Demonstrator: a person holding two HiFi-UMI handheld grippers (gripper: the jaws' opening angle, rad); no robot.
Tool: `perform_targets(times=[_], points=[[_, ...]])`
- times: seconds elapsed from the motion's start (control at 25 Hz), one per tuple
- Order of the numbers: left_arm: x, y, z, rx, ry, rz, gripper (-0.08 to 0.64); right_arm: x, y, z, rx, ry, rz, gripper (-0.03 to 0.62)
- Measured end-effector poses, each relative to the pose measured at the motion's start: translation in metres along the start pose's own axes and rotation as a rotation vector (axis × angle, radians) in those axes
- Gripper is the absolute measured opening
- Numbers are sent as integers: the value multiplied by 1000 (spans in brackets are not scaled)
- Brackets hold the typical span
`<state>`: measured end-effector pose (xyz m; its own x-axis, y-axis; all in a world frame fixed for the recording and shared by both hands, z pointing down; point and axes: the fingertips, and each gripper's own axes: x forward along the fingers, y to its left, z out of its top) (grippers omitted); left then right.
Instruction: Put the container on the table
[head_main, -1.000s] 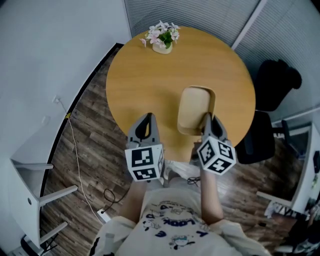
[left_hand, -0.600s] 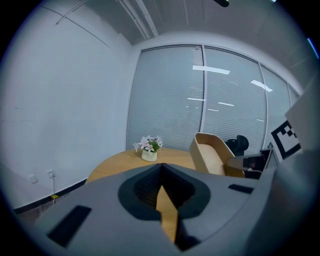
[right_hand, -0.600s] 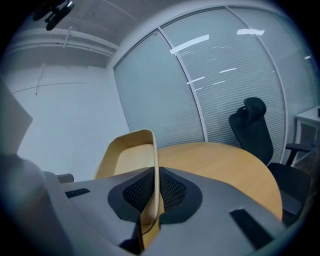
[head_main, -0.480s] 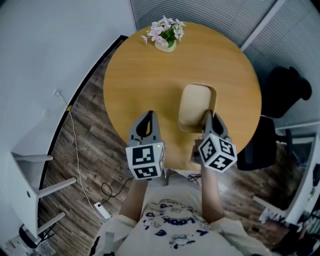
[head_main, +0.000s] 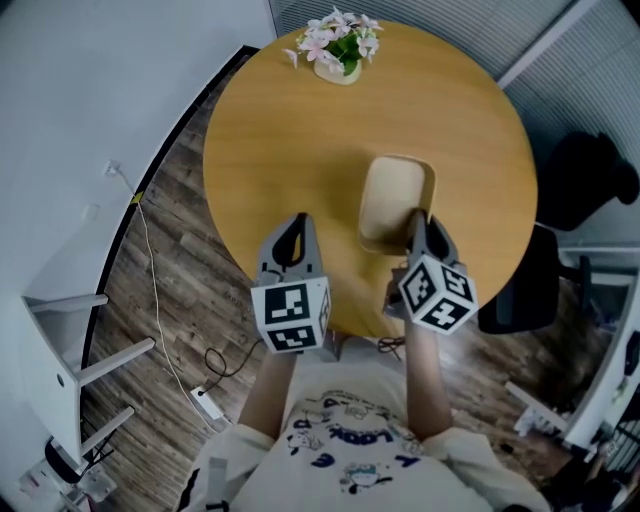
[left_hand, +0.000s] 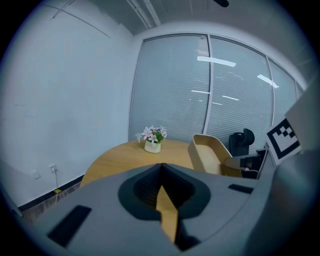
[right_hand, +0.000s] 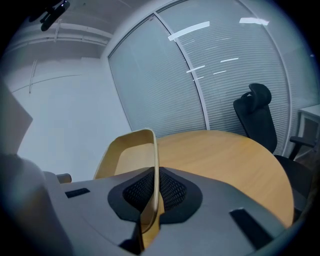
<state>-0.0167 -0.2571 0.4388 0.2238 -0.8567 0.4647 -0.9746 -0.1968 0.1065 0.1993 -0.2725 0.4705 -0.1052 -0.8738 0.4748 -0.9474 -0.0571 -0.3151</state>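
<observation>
Head view: right gripper (head_main: 415, 222) clamps the container (head_main: 393, 198) by its rim over the table (head_main: 290, 130); it should go down flat before release. Left gripper (head_main: 292, 235) jaws closed, empty.

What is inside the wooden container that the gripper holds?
Nothing shows inside the wooden container, only its bare pale bottom. The right gripper pinches the near rim and covers that corner, so that bit cannot be seen.
</observation>
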Motion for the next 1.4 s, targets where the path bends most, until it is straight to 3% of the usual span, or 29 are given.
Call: perform_targets(times=[1.4], points=[[66, 8, -95, -18, 266, -67, 3, 58, -41, -109, 55, 272, -142, 17]])
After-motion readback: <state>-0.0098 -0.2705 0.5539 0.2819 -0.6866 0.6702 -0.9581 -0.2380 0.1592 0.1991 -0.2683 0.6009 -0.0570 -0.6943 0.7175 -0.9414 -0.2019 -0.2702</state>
